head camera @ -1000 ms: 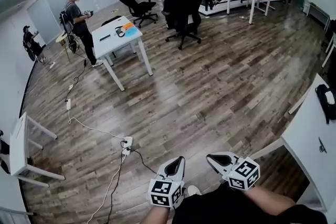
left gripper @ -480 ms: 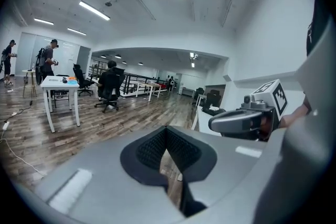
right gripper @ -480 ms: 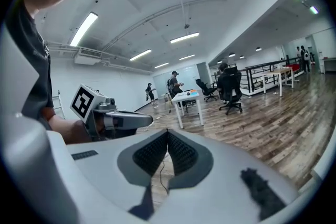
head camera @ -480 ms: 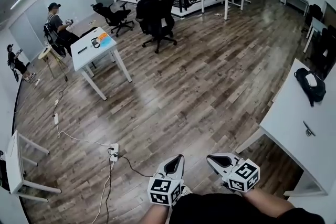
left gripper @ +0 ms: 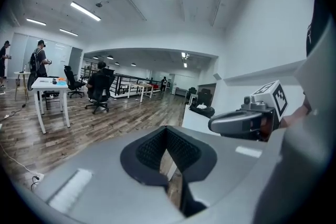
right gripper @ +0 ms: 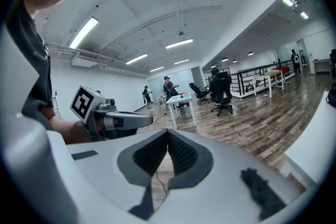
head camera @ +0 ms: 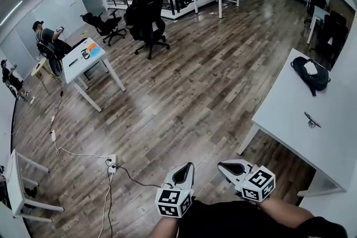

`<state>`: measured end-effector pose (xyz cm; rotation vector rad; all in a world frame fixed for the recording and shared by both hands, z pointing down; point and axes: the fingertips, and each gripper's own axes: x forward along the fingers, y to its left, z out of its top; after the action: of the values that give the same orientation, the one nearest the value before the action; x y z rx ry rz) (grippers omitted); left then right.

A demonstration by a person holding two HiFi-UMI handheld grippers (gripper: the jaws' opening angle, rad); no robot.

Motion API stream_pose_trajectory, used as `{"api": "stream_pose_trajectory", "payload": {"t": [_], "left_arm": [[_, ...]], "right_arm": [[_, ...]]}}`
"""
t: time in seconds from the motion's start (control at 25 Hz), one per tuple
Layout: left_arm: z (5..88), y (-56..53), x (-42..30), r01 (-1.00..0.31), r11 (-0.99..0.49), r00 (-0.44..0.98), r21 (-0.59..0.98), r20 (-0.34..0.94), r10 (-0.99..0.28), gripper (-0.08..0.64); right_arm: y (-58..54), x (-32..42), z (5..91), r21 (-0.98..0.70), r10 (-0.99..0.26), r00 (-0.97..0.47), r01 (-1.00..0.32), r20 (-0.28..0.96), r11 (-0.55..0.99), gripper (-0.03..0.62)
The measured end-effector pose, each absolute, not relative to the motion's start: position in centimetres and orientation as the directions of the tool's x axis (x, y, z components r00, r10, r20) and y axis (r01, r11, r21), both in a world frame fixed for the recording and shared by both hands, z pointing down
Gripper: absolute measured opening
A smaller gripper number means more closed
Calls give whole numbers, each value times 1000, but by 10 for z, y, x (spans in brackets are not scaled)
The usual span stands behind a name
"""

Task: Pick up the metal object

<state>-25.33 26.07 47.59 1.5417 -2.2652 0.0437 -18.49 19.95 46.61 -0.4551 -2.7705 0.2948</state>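
Note:
A small dark metal object (head camera: pixel 311 119) lies on the white table (head camera: pixel 290 120) at the right of the head view. Both grippers are held low, close to the person's body and well short of that table. My left gripper (head camera: pixel 188 168) is shut with nothing in it, its black pads (left gripper: pixel 157 147) meeting at the tip. My right gripper (head camera: pixel 224 165) is shut and empty too, pads (right gripper: pixel 178 152) pressed together. Each gripper view shows the other gripper beside it: the right gripper (left gripper: pixel 247 120) and the left gripper (right gripper: pixel 118 120).
A black bag (head camera: pixel 312 76) sits at the far end of the white table. On the wooden floor, a power strip with cables (head camera: pixel 111 163) lies to the left. A second white table (head camera: pixel 83 61), office chairs (head camera: pixel 146 19) and standing people (head camera: pixel 46 42) are farther back.
The head view has swung right, bringing the white table with the metal object and bag closer and fuller into view. Both grippers stay shut in the same low place.

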Motion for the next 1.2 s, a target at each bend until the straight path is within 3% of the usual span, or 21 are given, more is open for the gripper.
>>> {"api": "stream_pose_trajectory", "payload": {"t": [0.56, 1.2], "left_arm": [[494, 205, -139, -944, 265, -181, 196, 364, -914, 8], [495, 104, -10, -980, -27, 100, 198, 368, -924, 8]], "right_arm": [[146, -58, 482, -265, 201, -938, 125, 281, 956, 6], [70, 85, 485, -279, -94, -953, -177, 287, 944, 6]]}}
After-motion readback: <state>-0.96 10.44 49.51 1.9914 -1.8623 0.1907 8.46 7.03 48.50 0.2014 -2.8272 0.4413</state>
